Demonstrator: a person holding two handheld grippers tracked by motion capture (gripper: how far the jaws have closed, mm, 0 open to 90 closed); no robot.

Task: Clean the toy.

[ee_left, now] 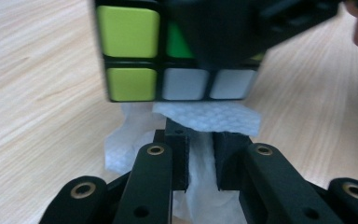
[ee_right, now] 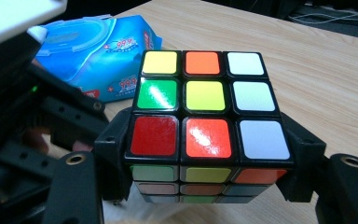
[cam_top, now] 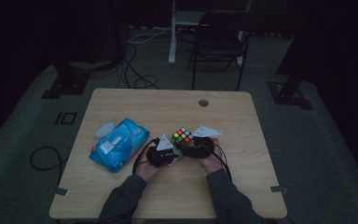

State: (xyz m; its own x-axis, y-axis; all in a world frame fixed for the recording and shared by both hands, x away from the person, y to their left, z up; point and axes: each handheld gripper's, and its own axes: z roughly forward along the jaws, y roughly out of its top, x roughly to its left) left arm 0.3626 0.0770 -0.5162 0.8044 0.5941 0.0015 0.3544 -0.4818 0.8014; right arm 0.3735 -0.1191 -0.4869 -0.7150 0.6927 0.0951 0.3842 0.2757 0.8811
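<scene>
A scrambled Rubik's cube [cam_top: 182,136] is held just above the middle of the table. My right gripper [ee_right: 209,148] is shut on the cube [ee_right: 205,95], one jaw on each side, with the cube's red, orange, yellow, green and white face turned up. My left gripper [ee_left: 200,156] is shut on a crumpled white wipe [ee_left: 209,117]. The wipe's top edge lies right under the cube's lowest row [ee_left: 130,84]; I cannot tell whether it touches. In the high view my left gripper [cam_top: 165,151] and right gripper [cam_top: 193,144] meet at the cube.
A blue pack of wet wipes [cam_top: 120,143] lies on the left of the wooden table [cam_top: 168,196], with its lid flap open towards the far side. A cable hole [cam_top: 203,102] is near the far edge. A chair [cam_top: 219,42] and floor cables stand beyond the table.
</scene>
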